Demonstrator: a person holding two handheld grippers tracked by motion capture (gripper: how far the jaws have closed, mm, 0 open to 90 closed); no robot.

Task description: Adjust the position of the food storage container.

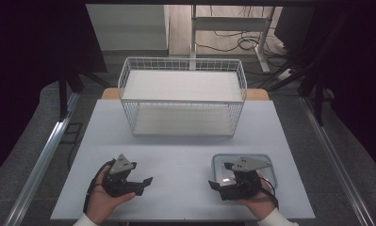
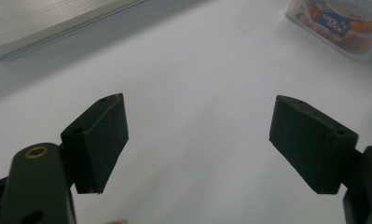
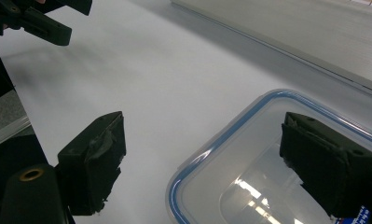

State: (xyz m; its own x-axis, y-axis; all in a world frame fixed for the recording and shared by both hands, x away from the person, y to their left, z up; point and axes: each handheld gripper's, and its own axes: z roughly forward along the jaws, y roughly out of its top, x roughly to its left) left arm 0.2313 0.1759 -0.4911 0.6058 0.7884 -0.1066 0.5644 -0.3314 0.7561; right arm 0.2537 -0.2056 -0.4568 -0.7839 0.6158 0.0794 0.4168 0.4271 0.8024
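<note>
**Right gripper poised over a clear lidded container, grasp not yet made**

High view: white surface seen from above, with a white wire basket standing at the far side. Near the front right, a clear plastic container with a blue-rimmed lid, lying flat. Right gripper held just over the container's near left corner, jaws spread. Left gripper well apart at the front left, jaws spread, nothing between them. Around the surface, grey floor, metal rails at both sides, dark curtains, and cables beside a pale frame in the background.

Left gripper view: two black pads wide apart over bare white surface. Container far off at the upper right, printed label showing through its wall. Pale base of the basket at the upper left.

Right gripper view: blue-rimmed lid directly below, one pad over the lid, the other over bare surface beside it, so the container's edge lies between the jaws. No contact to be seen. Left gripper at the upper left.

Judged step: approach for a pick-up. Next move likely to call for lowering and closing squarely on the rim, since smooth plastic may slip.
</note>
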